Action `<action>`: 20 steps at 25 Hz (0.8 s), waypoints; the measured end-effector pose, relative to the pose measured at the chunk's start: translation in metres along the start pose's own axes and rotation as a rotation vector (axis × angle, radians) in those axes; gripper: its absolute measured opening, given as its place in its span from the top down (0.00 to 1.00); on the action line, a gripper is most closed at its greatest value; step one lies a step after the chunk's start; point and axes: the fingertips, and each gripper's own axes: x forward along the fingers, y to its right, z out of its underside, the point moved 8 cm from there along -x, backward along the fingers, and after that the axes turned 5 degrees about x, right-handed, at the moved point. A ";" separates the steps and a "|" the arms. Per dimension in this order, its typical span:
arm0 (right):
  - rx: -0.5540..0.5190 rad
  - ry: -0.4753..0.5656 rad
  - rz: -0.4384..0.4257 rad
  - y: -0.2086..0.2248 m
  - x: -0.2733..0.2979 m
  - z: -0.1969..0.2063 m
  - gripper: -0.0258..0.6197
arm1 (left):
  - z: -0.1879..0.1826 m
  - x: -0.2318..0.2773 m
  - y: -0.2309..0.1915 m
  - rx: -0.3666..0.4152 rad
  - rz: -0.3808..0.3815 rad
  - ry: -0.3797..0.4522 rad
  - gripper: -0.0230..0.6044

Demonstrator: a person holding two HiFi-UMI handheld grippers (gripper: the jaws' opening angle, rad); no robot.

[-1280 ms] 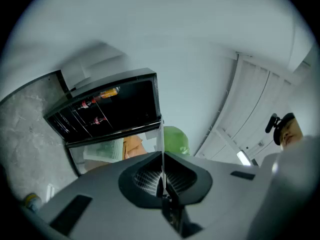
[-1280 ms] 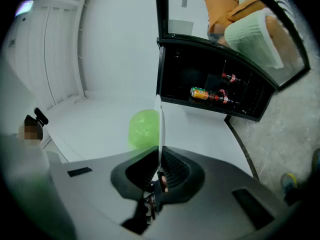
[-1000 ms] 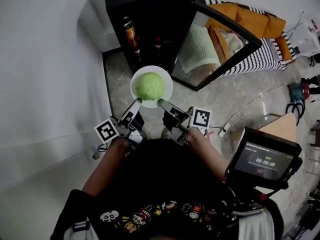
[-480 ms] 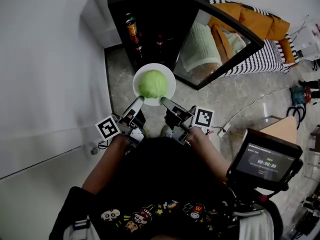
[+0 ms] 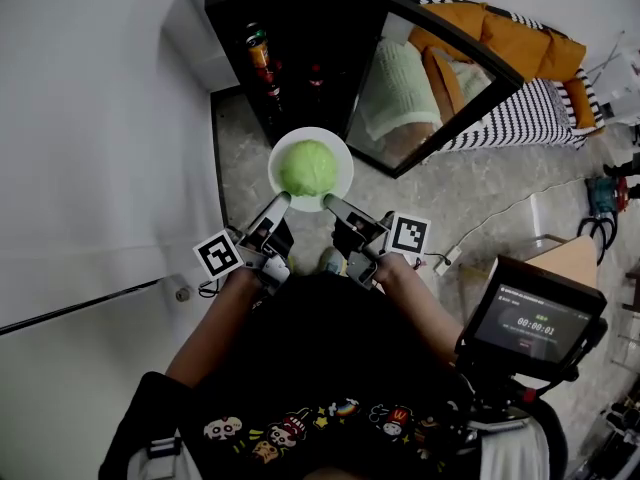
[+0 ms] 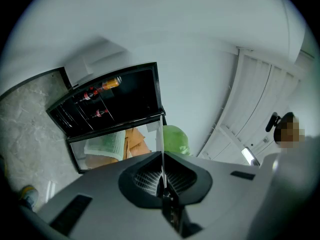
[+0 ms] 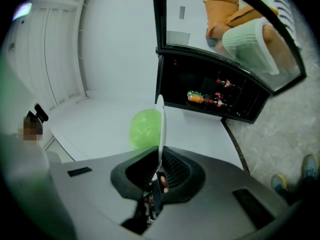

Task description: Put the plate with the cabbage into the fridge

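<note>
The plate (image 5: 346, 172) is looking like smooth, glossy white ceramic, and the cabbage (image 5: 308, 166) is showing a waxy, faintly shining skin. The left hand-held gripper (image 6: 161, 170) and the right hand-held gripper (image 7: 159, 170) are showing matt grey plastic shells around black ribbed pads (image 6: 145, 178). The fridge (image 5: 300, 13) is gleaming glossy black, and its glass door (image 5: 425, 93) is reflecting like a mirror. The floor (image 5: 238, 173) is looking like speckled polished stone.

Fridge (image 5: 300, 18) top runs off the head view's upper edge, it's dark inside, and the bottles (image 5: 268, 90) are too small to read. In the left gripper view the plate (image 6: 160, 144) shows edge-on only, and the cabbage (image 6: 176, 140) has its lower part hidden behind the left gripper (image 6: 162, 181) body.
</note>
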 end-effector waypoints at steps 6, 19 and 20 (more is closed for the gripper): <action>-0.002 -0.014 0.005 -0.001 0.001 0.001 0.93 | 0.002 -0.003 0.000 -0.007 -0.001 0.010 0.95; 0.003 -0.030 0.006 0.001 0.000 0.003 0.93 | 0.005 -0.007 -0.001 -0.015 -0.010 0.036 0.95; 0.003 -0.032 0.006 0.001 0.000 0.003 0.93 | 0.005 -0.008 -0.002 -0.018 -0.011 0.038 0.95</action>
